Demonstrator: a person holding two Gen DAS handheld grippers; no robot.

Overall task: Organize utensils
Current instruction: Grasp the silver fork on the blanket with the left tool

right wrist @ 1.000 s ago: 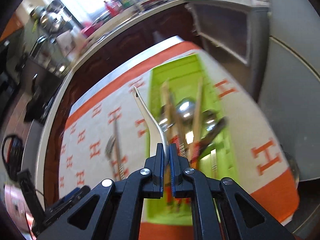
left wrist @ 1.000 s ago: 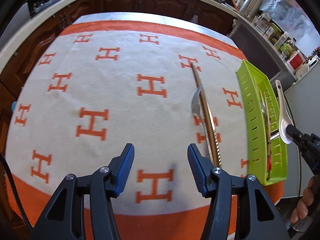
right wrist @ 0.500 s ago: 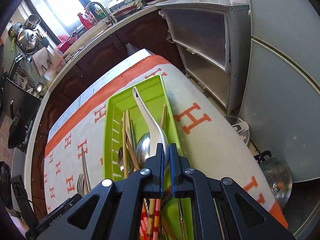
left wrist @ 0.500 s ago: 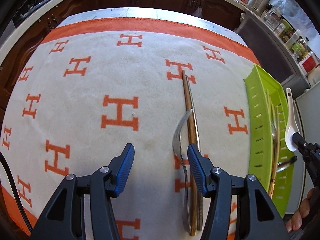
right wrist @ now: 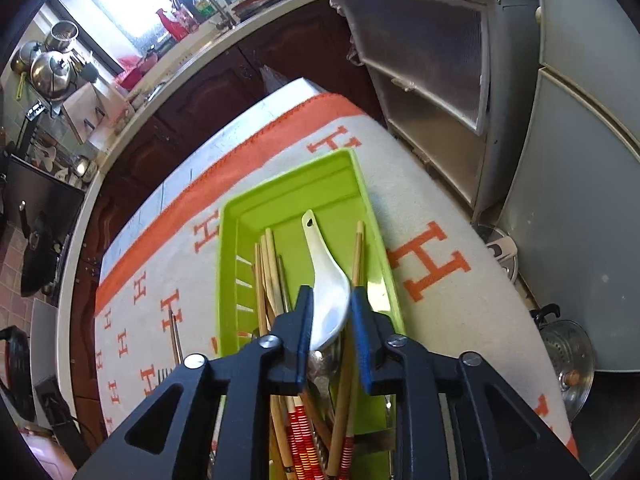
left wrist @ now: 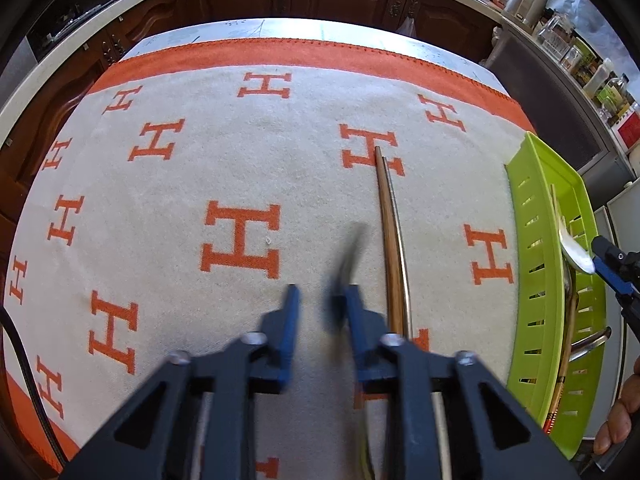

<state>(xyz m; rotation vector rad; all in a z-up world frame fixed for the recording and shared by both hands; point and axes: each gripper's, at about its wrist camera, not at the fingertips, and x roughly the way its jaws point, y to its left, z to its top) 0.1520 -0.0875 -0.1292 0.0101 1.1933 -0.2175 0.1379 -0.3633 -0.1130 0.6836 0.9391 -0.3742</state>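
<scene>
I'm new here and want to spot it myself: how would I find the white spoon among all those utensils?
Start at the orange-and-white cloth covering the table, then find the bright green tray along one edge. Inside it, the white spoon lies atop the wooden chopsticks, between the right gripper's opening fingers. It is the only glossy white piece, with a small hole in its handle.

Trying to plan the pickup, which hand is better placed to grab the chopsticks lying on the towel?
Left. The left gripper hangs just beside the brown wooden chopsticks on the orange-and-white towel, jaws closing. The right gripper is over the green plastic tray, jaws opening around the white ceramic spoon.
</scene>
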